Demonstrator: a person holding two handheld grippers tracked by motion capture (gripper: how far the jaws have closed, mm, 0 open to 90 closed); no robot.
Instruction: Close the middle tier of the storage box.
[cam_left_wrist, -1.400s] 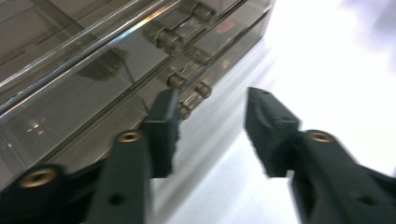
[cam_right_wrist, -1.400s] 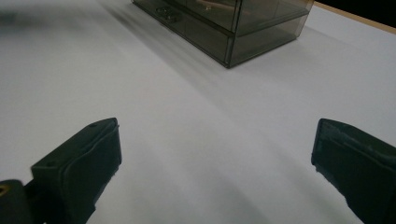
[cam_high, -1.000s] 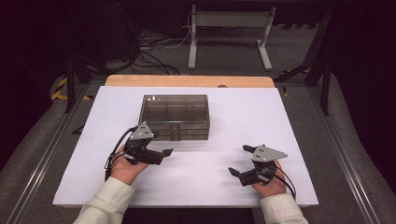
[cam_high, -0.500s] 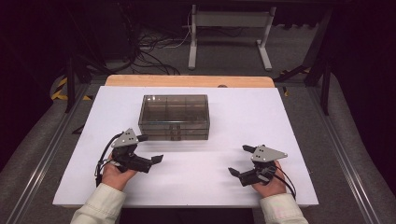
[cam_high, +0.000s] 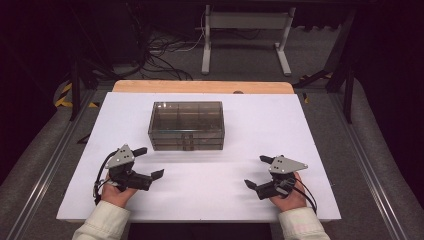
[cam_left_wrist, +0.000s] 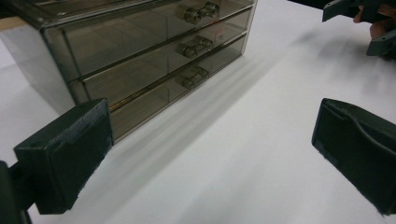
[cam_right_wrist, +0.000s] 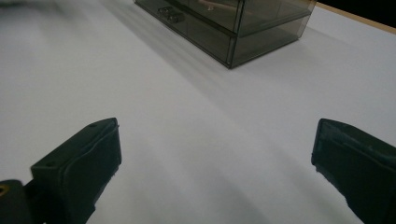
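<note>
On the left side of the white rectangular table top (cam_high: 320, 130), near its front edge, the person's left hand (cam_high: 116, 192) holds the left black two-jaw gripper (cam_high: 145, 162) with the grey three-cornered plate on top. Its jaws stand wide apart and there is nothing between them, only the bare white surface. In the left gripper view the dark padded fingers (cam_left_wrist: 65, 154) frame the table, and the smoky transparent plastic drawer box (cam_left_wrist: 140, 60) lies ahead and to the left of the jaws, near but not touching them; its three flat drawers are stacked one over another, each with a small clear handle, and all look closed. In the high view this drawer box (cam_high: 186, 125) stands in the middle of the table, a little behind and to the right of the left gripper, and behind and to the left of the right one. Further right, also near the front edge, the right hand (cam_high: 287, 197) holds the right black two-jaw gripper (cam_high: 259, 172). Its jaws are also opened wide and hold nothing. In the right gripper view the box (cam_right_wrist: 233, 23) is far ahead at the top, well apart from the pads (cam_right_wrist: 84, 163).
</note>
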